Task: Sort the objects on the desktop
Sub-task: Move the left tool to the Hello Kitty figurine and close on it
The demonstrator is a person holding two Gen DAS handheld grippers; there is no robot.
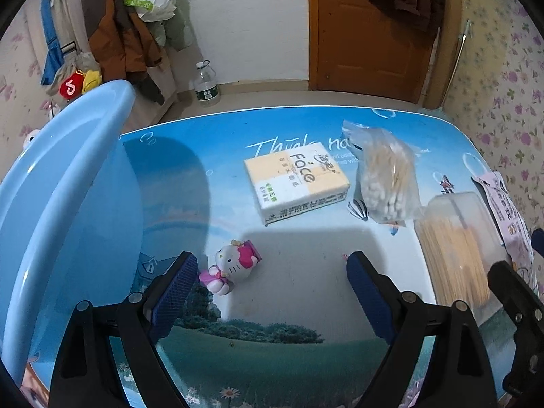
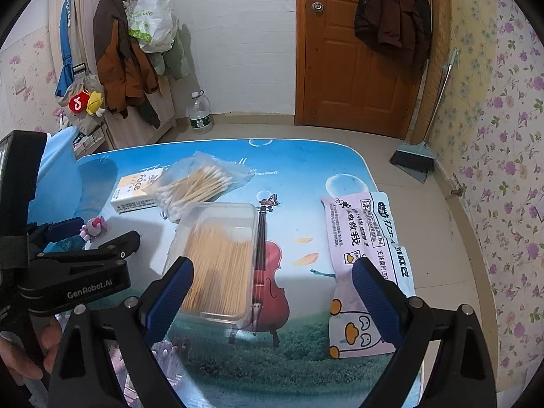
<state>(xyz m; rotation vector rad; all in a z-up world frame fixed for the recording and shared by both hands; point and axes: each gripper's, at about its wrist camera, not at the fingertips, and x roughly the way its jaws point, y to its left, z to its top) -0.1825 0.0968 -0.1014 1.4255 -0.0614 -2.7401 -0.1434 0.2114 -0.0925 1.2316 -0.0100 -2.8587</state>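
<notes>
Sorting gets under way on a picture-printed tabletop (image 1: 306,272), where a large pale-blue plastic basin (image 1: 68,183) stands at the left edge, apparently the place things are to go. Across the surface, from biggest down: a pink-and-white snack packet (image 2: 360,238) at the right side, a clear lidded box of wooden sticks (image 2: 217,258) near the middle, a pack of "Face" tissues (image 1: 295,183) farther back, and a clear bag of cotton swabs (image 1: 387,176) just beside it. Smallest is a Hello Kitty figurine (image 1: 233,265), lying on its side close to the basin.

The left gripper (image 1: 272,285) hangs over the figurine with jaws spread wide and nothing between them; the toy sits just inside the left pad. The right gripper (image 2: 272,292) hovers between the stick box and the snack packet, jaws likewise wide apart and empty.

The figurine looks to be the step in hand. Centring it between the pads, then closing across the rounded head rather than the thin limbs, should keep it from squirting out toward the basin wall.
</notes>
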